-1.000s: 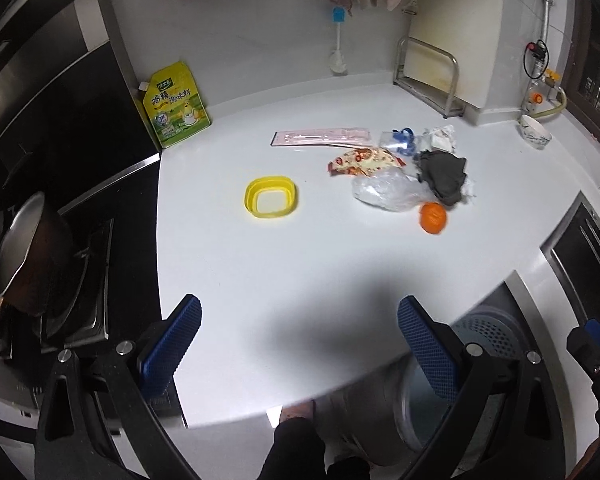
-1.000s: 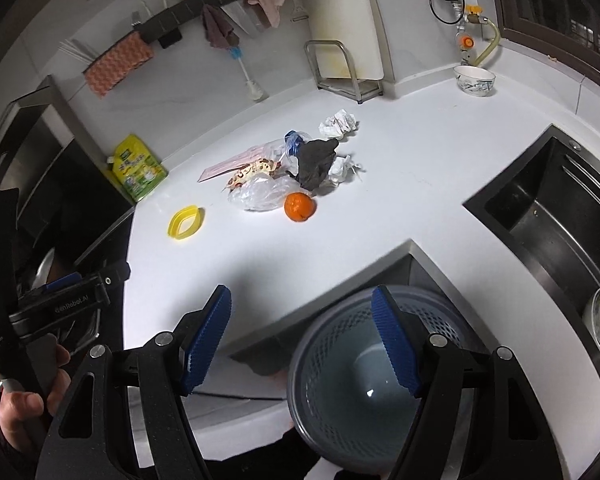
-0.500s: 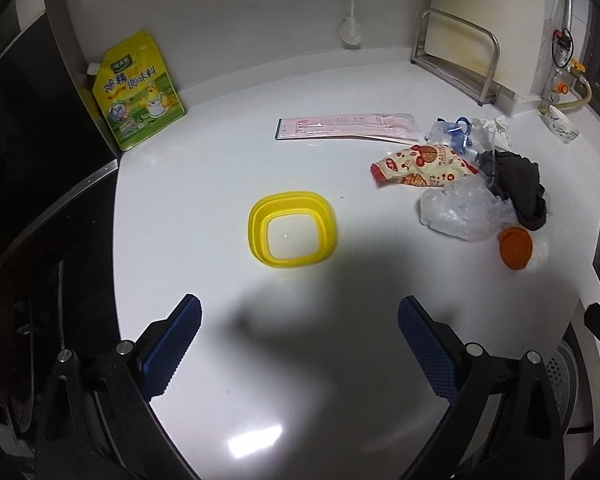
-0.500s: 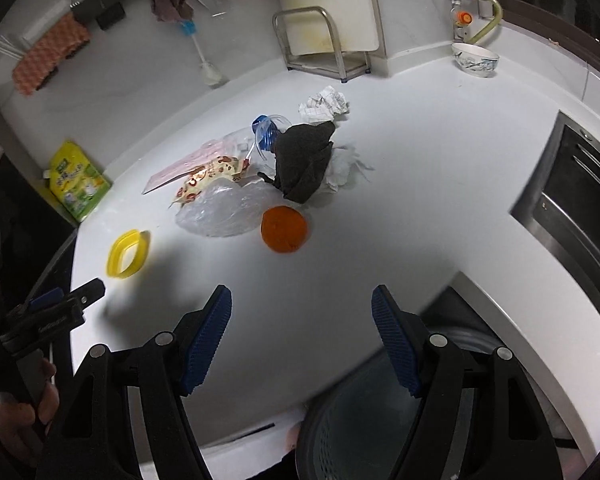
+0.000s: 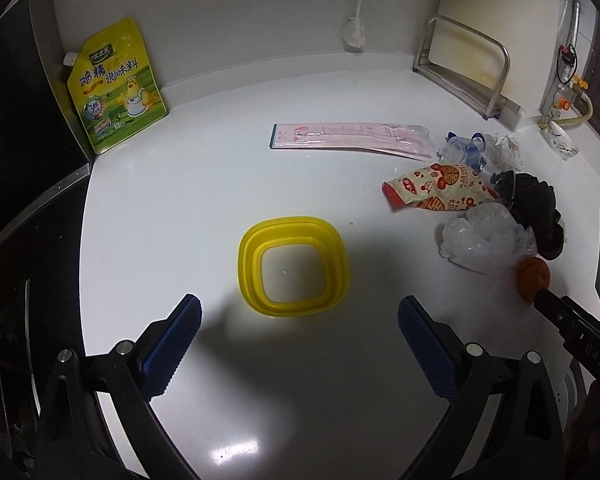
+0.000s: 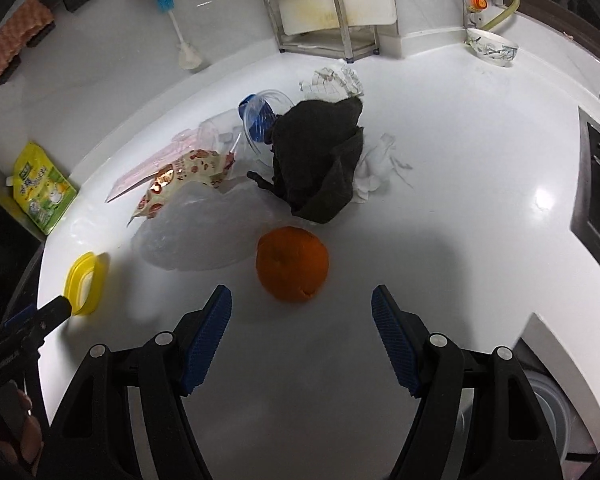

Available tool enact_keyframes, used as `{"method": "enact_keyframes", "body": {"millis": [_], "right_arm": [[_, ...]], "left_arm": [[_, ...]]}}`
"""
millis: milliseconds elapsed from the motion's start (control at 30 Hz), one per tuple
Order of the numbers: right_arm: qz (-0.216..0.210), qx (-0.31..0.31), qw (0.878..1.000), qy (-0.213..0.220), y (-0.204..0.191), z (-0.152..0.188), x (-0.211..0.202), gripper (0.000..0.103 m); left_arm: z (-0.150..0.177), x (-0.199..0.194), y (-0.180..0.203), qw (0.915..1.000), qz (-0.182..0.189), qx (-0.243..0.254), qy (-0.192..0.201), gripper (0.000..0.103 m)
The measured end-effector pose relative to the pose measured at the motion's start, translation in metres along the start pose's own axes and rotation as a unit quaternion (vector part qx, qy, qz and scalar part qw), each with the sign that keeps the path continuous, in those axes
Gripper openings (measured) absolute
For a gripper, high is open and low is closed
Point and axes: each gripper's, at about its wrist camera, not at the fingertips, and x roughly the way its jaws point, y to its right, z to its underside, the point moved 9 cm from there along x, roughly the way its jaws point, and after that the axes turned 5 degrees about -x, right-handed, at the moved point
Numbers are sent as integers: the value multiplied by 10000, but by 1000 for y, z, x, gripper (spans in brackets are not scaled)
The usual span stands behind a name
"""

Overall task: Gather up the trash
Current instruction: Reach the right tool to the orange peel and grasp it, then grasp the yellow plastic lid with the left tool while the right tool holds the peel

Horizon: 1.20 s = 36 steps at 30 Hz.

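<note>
Right gripper (image 6: 301, 318) now nearer (jaws wide, empty), orange (image 6: 292, 264) just ahead between its tips.

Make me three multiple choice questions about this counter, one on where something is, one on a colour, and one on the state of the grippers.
1. What lies straight ahead of the right gripper?
A. the orange
B. the seasoning pouch
C. the bowl

2. What colour is the square lid ahead of the left gripper?
A. red
B. yellow
C. green

3. How are the two grippers?
A. both shut on trash
B. one open, one shut
C. both open and empty

Answers: 1 A, the orange sits just beyond the right fingertips. 2 B, its rim is bright yellow. 3 C, each view shows the blue pads wide apart with nothing between.
</note>
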Motion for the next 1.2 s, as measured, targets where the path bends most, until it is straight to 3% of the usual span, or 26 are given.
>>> {"method": "enact_keyframes", "body": {"millis": [400, 467, 533, 633, 867, 1200], "right_arm": [[305, -61, 9995, 87, 4, -10, 19, 69], [328, -167, 9992, 135, 1, -11, 18, 59], [313, -298, 9989, 153, -4, -11, 18, 40], [250, -381, 9988, 202, -10, -11, 14, 29], [127, -308, 9988, 350, -12, -8, -4, 26], [74, -159, 9991, 378, -8, 10, -31, 26]], "left_arm": [[-6, 11, -7, 10000, -2, -22, 1, 97], [-6, 12, -8, 10000, -8, -12, 10, 97], [-6, 12, -8, 10000, -6, -4, 23, 97], [-6, 14, -8, 10000, -15, -15, 27, 97], [-9, 18, -9, 9999, 21, -104, 24, 97], [-11, 44, -12, 9996, -273, -31, -108, 97]]}}
